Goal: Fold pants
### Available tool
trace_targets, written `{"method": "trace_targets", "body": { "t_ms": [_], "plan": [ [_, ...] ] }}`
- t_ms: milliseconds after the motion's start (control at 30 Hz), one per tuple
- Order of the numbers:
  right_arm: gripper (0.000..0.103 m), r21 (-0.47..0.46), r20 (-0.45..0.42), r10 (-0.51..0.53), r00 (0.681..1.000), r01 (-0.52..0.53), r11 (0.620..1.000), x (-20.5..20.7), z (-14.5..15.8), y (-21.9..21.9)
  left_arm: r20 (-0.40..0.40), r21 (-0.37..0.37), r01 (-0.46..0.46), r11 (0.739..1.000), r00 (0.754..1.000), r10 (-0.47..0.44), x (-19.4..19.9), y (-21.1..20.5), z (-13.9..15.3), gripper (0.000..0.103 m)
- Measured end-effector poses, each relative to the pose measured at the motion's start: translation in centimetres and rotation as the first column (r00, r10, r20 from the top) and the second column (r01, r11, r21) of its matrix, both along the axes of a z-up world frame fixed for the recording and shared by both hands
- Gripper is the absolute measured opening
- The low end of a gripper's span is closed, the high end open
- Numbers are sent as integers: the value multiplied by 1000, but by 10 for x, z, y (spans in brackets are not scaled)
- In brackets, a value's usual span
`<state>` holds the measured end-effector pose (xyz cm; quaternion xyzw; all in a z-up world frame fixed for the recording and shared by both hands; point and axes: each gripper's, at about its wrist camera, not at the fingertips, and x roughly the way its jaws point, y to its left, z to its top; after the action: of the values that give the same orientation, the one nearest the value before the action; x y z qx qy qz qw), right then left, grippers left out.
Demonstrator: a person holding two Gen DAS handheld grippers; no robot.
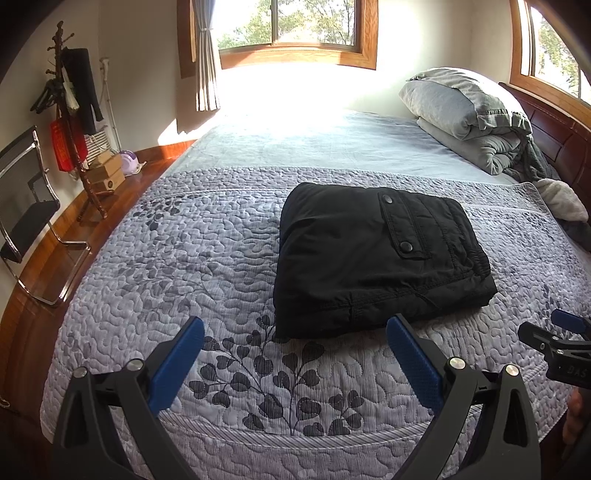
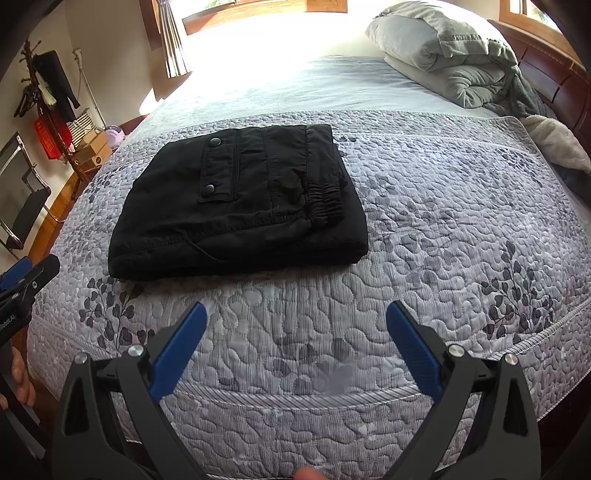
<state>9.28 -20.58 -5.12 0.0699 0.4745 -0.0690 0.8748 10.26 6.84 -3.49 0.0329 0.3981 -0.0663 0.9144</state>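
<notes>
Writing first: pale letters reading "DAS" are showing on the right gripper (image 1: pixel 565 332) body where it is poking in at the left-wrist view's right edge, w/ the rest cut off; in the right-wrist view the left gripper (image 2: pixel 22 273) is showing "Robot.AI" at the left edge, its start clipped. The red hanging sign (image 1: pixel 62 146) on the coat rack (image 1: pixel 74 122) is carrying marks too blurred to read. Black pants (image 1: pixel 373 258) are lying folded into a compact rectangle on the quilted leaf-print bedspread (image 1: pixel 184 258), snap pocket flap facing up, elastic cuff at the right side. Left gripper (image 1: pixel 295 354) is hovering w/ jaws spread wide, empty, just short of the pants' near edge; right gripper (image 2: pixel 297 332) is likewise gaping wide & empty, further back over bare quilt, pants sitting up-left of it. Only the left-wrist view is taking in the window (image 1: pixel 288 26) w/ trees outside; the right-wrist view is cropping it. Fingertips are peeking in at the right-wrist view's bottom & left edges, mostly cut off. Pillow and grey duvet (image 1: pixel 469 114) are piling by the headboard; sun glare is washing out the bed's far part
</notes>
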Motion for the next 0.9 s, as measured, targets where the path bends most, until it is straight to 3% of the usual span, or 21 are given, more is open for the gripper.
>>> {"method": "trace_targets", "body": {
  "t_ms": [900],
  "plan": [
    [97,17,-9,-11,1000,11,1000,0,-3,-4,-15,-10,-3,1000,1000,3,0,-1,-1,99]
  ]
}}
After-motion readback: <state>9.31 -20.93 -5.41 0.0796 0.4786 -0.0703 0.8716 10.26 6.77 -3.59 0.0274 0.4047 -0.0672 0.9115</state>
